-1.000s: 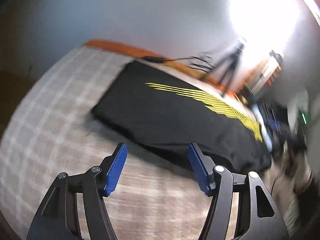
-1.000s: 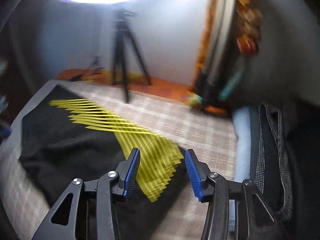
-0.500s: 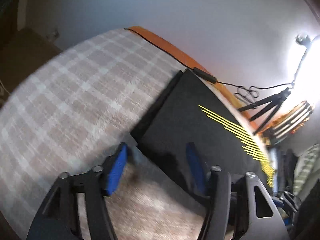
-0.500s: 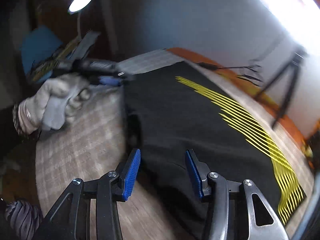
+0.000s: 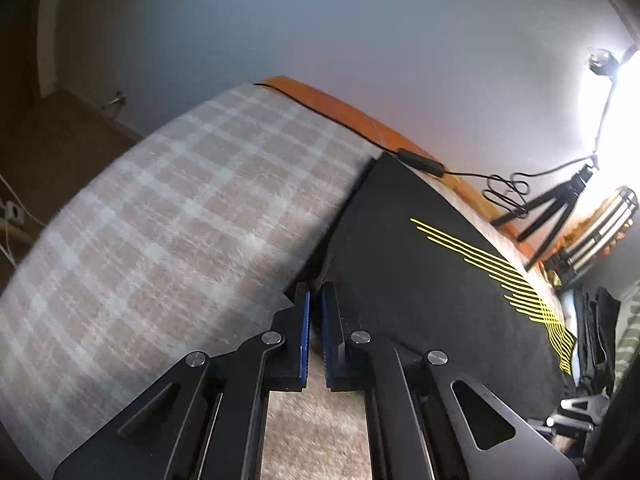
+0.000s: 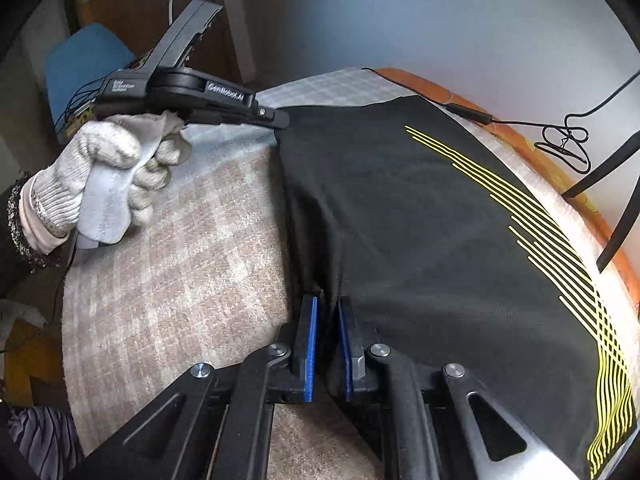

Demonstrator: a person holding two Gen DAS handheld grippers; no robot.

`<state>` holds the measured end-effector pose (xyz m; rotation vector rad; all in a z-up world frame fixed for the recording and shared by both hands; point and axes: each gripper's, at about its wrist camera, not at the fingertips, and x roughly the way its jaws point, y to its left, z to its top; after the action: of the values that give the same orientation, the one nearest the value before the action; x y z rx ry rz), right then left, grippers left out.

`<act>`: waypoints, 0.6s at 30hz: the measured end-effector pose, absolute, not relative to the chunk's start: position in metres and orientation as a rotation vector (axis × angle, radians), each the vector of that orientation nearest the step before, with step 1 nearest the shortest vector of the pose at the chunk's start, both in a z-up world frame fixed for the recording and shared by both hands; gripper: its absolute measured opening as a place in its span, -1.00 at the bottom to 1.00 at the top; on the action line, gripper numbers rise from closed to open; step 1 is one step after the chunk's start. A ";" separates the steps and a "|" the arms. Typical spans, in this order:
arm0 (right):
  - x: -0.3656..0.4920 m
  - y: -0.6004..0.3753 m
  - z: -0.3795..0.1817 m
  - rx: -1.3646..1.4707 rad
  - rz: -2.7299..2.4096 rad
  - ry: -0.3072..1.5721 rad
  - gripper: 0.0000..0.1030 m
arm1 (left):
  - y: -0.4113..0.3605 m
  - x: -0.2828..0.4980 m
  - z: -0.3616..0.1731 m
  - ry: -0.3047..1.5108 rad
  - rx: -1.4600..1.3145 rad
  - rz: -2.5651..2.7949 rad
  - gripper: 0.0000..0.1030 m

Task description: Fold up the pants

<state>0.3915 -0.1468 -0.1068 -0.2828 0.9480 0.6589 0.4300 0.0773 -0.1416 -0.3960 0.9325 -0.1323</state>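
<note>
Black pants with yellow stripes [image 5: 432,280] lie flat on a plaid blanket [image 5: 168,216]. My left gripper [image 5: 314,296] is shut on the near corner of the pants' left edge. In the right wrist view the pants [image 6: 420,216] spread to the right. My right gripper [image 6: 326,304] is shut on the same edge at its near corner. The left gripper [image 6: 280,118] shows there too, held by a gloved hand [image 6: 108,168], pinching the far corner of that edge.
A black cable [image 5: 472,172] runs along the orange bed edge [image 5: 344,108]. A tripod [image 5: 556,208] and a bright lamp stand at the right. A blue chair [image 6: 80,68] and a lamp stand beyond the bed's left side.
Both grippers have come down to the pants' left edge and closed on it; they were open half a second ago.
</note>
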 end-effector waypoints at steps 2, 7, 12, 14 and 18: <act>0.392 -0.144 -0.107 -0.294 0.665 0.962 -0.82 | 0.081 0.430 -0.141 0.937 -0.412 -0.131 -0.88; 0.391 -0.143 -0.109 -0.299 0.672 0.969 -0.71 | 0.096 0.424 -0.131 0.933 -0.479 -0.104 0.05; 0.389 -0.149 -0.104 -0.264 0.684 0.966 -0.53 | 0.089 0.430 -0.141 1.017 -0.539 -0.142 0.05; 0.387 -0.154 -0.101 -0.244 0.676 0.967 -0.46 | 0.083 0.432 -0.143 1.007 -0.538 -0.132 0.06; 0.385 -0.171 -0.095 -0.199 0.640 0.967 -0.35 | 0.076 0.439 -0.142 0.989 -0.549 -0.116 0.06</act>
<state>0.3855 -0.1706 -0.0950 -0.1988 0.9673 0.6400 0.4387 0.0756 -0.1422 -0.5486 0.9894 -0.1160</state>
